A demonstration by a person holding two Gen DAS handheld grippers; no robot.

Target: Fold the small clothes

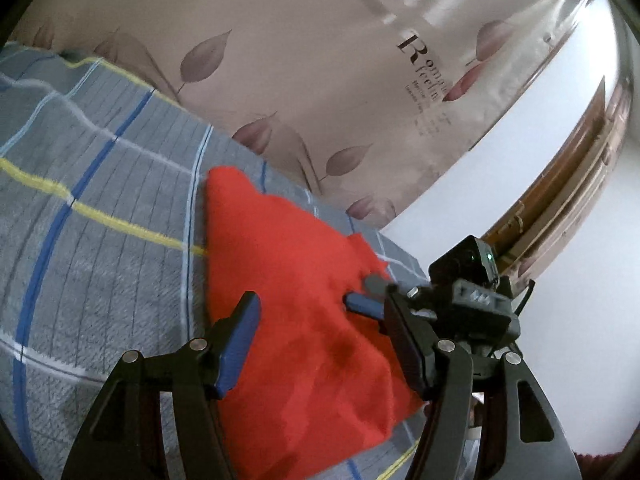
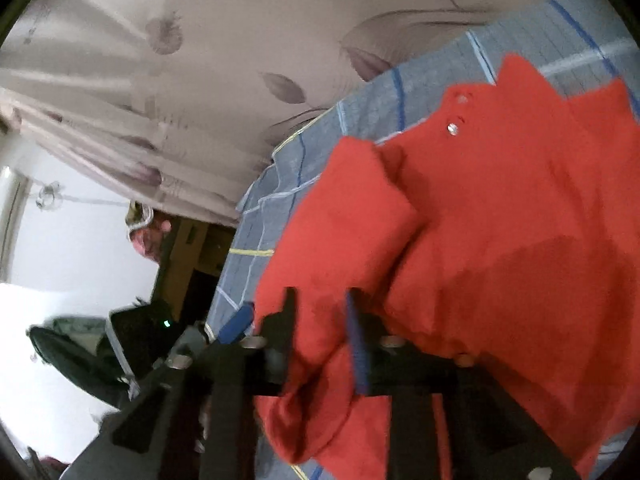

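Observation:
A small red garment [image 1: 304, 280] lies on the plaid bed cover [image 1: 100, 200]. My left gripper [image 1: 324, 336] stands open over its near part, one blue pad on each side, with the cloth flat beneath. My right gripper [image 1: 366, 292] reaches in from the right, its fingertips low on the garment's right edge. In the right wrist view the red garment [image 2: 500, 220] shows snap buttons [image 2: 454, 128] near its neck and a sleeve [image 2: 360, 200] folded over the body. My right gripper [image 2: 322, 316] stands open with a loose fold of red cloth between its fingers. The left gripper's blue pad [image 2: 236, 324] shows at the left.
A pale curtain with a leaf print [image 1: 320, 60] hangs behind the bed. A white wall [image 1: 560, 280] and a wooden frame [image 1: 560, 184] lie to the right. The bed's edge [image 2: 240, 248] drops off beside dark furniture [image 2: 192, 256].

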